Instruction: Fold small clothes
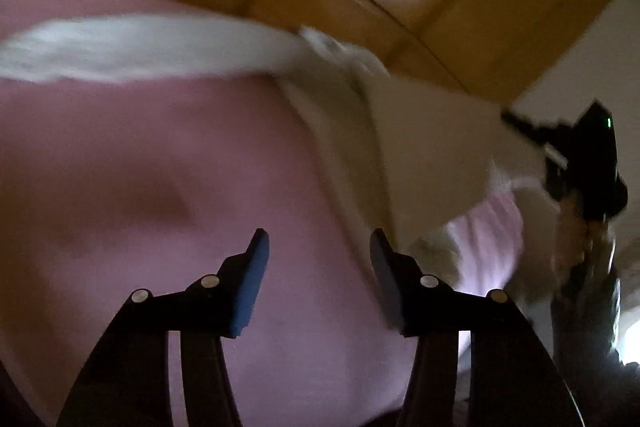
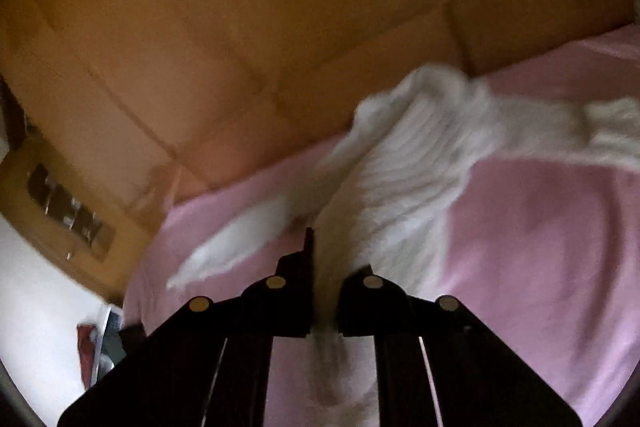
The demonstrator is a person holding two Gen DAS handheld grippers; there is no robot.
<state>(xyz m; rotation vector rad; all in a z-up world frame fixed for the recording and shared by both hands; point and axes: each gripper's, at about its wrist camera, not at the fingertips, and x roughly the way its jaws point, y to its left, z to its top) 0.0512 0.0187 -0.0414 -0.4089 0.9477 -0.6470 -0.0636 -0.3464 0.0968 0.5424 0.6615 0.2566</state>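
The right gripper (image 2: 325, 259) pinches the white garment (image 2: 404, 163), blurred toward two o'clock; the left gripper (image 1: 319, 247) gapes empty over the pink sheet (image 1: 140, 187).

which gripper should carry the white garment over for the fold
Right. The right gripper is shut on the white garment; the left gripper hangs open over bare pink sheet.

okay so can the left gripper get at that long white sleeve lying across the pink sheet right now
Probably yes. The left gripper is open with nothing between its jaws, and only bare pink sheet lies between it and the white sleeve ahead. The view is blurred, though.
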